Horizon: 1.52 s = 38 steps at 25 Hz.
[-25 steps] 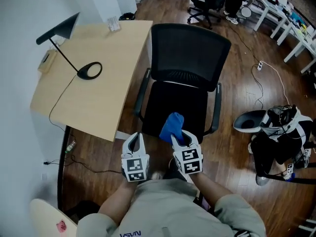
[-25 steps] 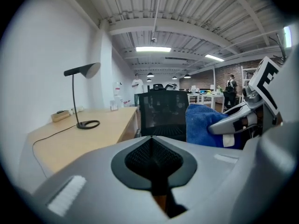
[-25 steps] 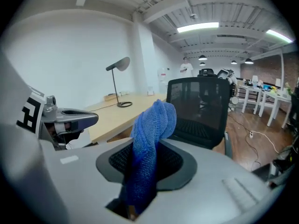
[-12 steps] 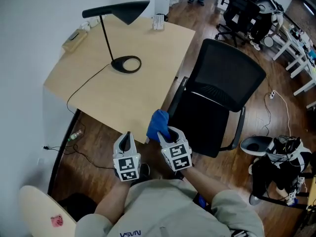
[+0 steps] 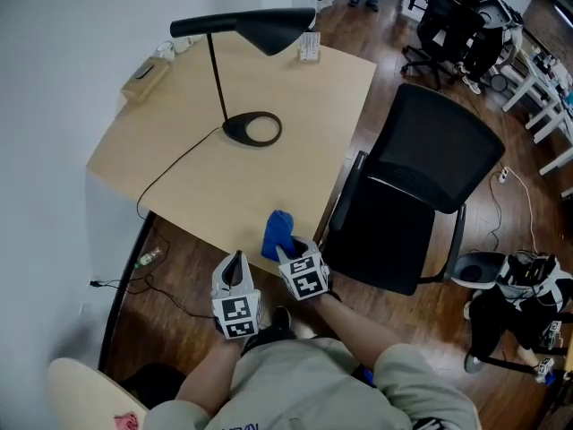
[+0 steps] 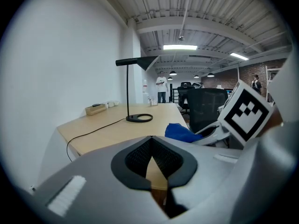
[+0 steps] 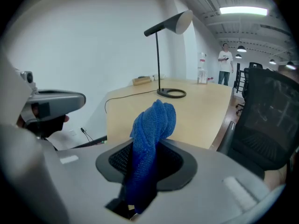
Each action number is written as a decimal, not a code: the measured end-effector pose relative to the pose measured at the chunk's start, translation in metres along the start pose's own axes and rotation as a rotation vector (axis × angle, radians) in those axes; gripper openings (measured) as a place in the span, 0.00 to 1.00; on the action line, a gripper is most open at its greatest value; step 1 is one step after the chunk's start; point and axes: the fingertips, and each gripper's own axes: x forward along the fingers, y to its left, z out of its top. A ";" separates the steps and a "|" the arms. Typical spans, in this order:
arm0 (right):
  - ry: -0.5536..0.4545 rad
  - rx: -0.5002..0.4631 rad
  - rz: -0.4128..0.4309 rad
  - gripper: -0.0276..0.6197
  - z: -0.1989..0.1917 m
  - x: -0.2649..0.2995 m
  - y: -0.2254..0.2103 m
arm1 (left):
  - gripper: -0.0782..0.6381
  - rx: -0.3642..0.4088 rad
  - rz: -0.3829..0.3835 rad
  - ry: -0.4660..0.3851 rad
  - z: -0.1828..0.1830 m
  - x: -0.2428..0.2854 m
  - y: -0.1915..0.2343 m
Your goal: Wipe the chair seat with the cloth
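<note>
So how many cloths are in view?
1: the cloth, clamped in the right gripper, by the desk's near edge. No other shows; one could be hidden.

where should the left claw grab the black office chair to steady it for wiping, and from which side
Grip the thin armrest bar on the side of the black office chair facing the light wooden desk, bringing the left claw in from the bar's front end, jaws across it. It looks like the slimmest rigid part; the seat and backrest seem too broad.
</note>
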 end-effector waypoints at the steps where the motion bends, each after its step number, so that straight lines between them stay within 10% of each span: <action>1: 0.016 0.007 -0.009 0.21 -0.003 0.010 -0.002 | 0.12 0.003 -0.008 0.000 0.000 0.004 0.002; 17: 0.072 0.040 -0.027 0.36 -0.005 0.038 -0.010 | 0.12 0.022 -0.107 -0.019 0.009 0.017 0.000; 38: -0.414 0.194 -0.422 0.04 -0.016 -0.290 -0.075 | 0.12 0.074 -0.479 -0.170 0.087 -0.067 -0.192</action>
